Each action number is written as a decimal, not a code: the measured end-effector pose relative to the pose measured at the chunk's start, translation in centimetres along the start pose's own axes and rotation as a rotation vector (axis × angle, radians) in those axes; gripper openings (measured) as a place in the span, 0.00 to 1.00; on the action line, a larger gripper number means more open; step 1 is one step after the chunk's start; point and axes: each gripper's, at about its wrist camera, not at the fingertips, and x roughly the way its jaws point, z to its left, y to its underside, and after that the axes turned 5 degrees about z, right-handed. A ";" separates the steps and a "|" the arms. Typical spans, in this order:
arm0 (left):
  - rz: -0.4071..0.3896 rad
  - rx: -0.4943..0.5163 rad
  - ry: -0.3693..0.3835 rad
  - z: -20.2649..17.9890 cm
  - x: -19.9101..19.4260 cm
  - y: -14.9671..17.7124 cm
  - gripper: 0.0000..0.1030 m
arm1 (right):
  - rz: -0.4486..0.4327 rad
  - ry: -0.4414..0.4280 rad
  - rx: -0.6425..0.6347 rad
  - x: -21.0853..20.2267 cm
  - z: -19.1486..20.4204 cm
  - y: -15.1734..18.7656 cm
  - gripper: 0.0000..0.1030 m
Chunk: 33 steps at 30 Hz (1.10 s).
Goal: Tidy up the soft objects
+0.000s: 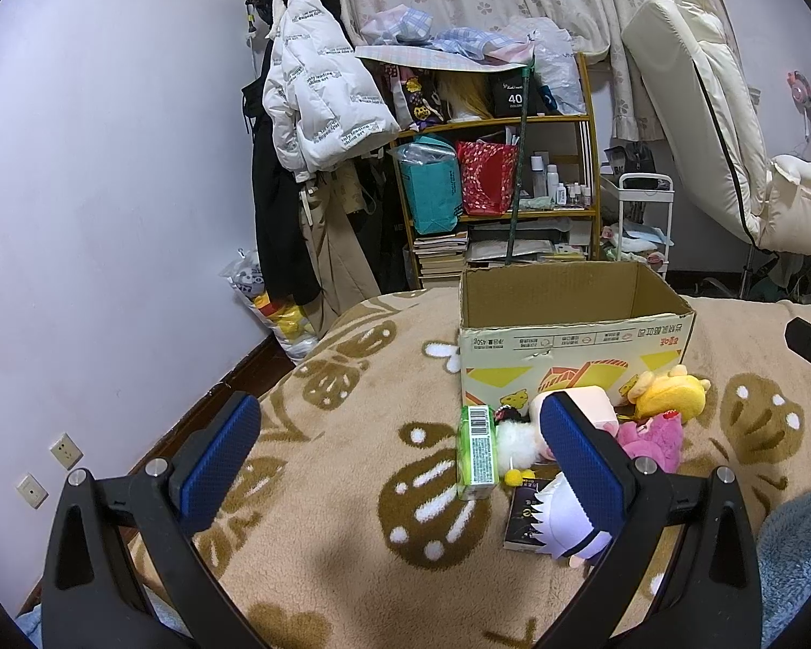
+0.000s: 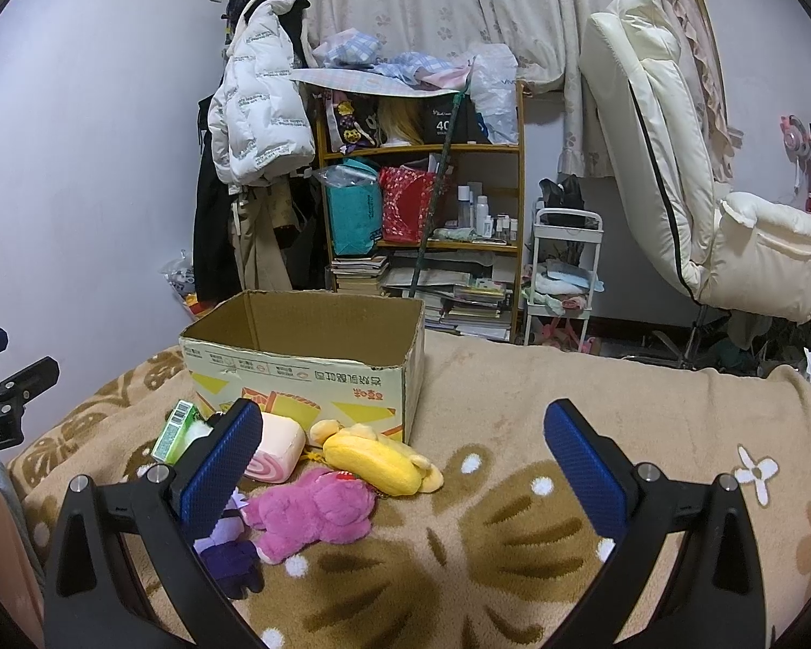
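Blue-padded fingers of the left gripper (image 1: 400,446) are seen spread wide, with nothing held between them. The right gripper (image 2: 404,457) is spread wide too, and nothing is pinched by it. Both are held above a beige fleece blanket with brown flower pattern (image 2: 513,514), which covers the bed.

On this blanket a small heap of things is found, just in front of an open brown cardboard box with yellow print (image 2: 308,362). In the heap a pink fluffy plush animal (image 2: 311,514), a yellow flat plush toy (image 2: 376,459) and a pale pink plush roll with a swirl on its end (image 2: 276,449) are lying close together, partly touching. A purple and white plush doll (image 2: 227,551) is partly hidden behind the left finger in the right wrist view. A green rectangular carton with a barcode (image 1: 478,449) and a dark flat packet (image 1: 524,514) are placed beside them; these are probably not soft. Whether anything is inside the box cannot be told.

It is judged that the plush toys are light, soft and easily squeezed, so no breaking is feared. The pink animal should probably be taken around its thick body, not by a thin limb, since the fur may slip and the toy may hang down. The yellow toy could be pinched across its middle.
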 end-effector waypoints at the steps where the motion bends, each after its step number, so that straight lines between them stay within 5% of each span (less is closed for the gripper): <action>1: 0.000 0.000 0.000 0.0 0.0 0.0 0.99 | 0.000 0.000 0.000 0.0 0.0 0.0 1.00; 33: 0.004 0.005 -0.010 0.4 -0.1 -0.1 0.99 | 0.002 -0.002 0.006 0.2 -0.2 0.0 1.00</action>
